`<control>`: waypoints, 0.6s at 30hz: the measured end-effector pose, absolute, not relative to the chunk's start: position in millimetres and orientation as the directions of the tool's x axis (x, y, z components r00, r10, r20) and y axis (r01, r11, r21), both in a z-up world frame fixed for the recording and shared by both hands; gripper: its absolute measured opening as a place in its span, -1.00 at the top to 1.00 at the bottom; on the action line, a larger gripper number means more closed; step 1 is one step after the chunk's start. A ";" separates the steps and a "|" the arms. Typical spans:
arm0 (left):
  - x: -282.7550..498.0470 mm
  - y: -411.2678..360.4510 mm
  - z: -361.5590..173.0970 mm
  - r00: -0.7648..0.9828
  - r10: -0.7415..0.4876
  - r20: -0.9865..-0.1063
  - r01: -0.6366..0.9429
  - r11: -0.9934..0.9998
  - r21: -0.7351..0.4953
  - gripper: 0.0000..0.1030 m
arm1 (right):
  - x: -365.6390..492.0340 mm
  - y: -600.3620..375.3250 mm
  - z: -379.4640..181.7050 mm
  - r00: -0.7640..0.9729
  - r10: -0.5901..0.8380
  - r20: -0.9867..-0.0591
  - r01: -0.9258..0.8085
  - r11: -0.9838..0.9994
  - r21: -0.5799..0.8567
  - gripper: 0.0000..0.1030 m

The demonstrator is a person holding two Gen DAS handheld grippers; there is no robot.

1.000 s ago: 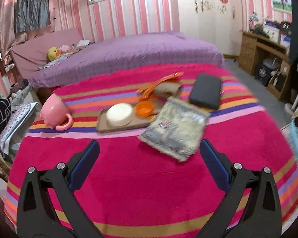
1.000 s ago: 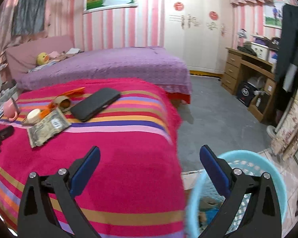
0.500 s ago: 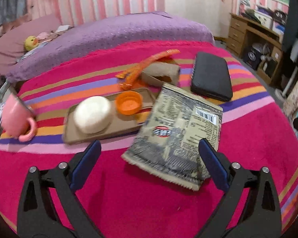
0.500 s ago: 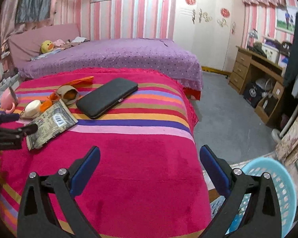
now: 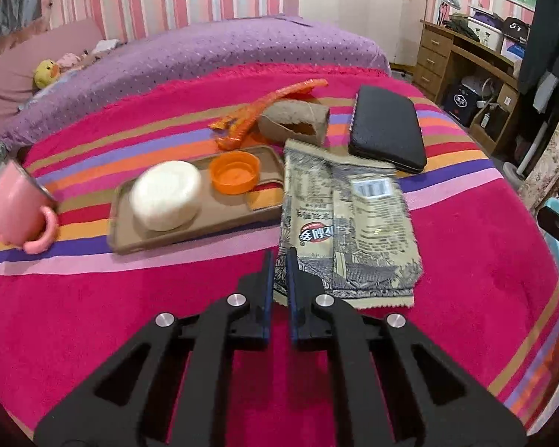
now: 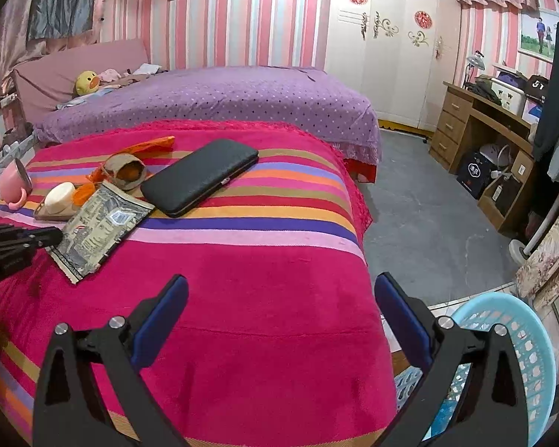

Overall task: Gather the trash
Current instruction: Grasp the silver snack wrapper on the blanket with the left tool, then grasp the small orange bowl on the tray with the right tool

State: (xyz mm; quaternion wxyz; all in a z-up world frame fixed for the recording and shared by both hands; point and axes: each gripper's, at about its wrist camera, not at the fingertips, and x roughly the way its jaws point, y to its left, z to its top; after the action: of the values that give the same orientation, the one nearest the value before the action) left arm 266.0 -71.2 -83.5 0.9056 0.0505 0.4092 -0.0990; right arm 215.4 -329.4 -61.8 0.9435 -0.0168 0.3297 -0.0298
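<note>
A grey-and-tan printed snack wrapper (image 5: 350, 223) lies flat on the striped pink blanket (image 5: 130, 327). My left gripper (image 5: 279, 260) has its jaws closing on the wrapper's near left corner, and the paper edge sits pinched between the blue pads. In the right wrist view the same wrapper (image 6: 100, 223) shows with the left gripper (image 6: 37, 238) at its edge. My right gripper (image 6: 279, 305) stands open over the blanket's near right part, with nothing between its fingers. A light blue basket (image 6: 521, 354) sits on the floor below it to the right.
Beyond the wrapper lie a brown tray (image 5: 190, 231) with a white round lump (image 5: 166, 195) and an orange cap (image 5: 234, 171), an orange strip (image 5: 268, 108), a cardboard tube (image 5: 294, 121) and a black case (image 5: 387, 128). A pink mug (image 5: 18, 212) lies at the left.
My left gripper came forward and down to the wrapper, and its jaws went from wide open to closed on the near corner. The right gripper shifted slightly over the bed and stayed open.
</note>
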 end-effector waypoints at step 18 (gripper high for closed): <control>188.8 19.3 -1.8 0.803 -0.013 -0.596 0.050 0.998 0.045 0.99 | 214.7 -283.8 -59.6 0.793 -0.028 -0.608 -0.031 0.996 -0.087 -0.90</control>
State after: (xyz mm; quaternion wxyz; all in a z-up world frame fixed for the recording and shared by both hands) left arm 188.8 19.3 -1.8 0.9491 0.0293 0.3133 -0.0165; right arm 214.7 -283.8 -59.6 0.9458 -0.0461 0.3214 0.0008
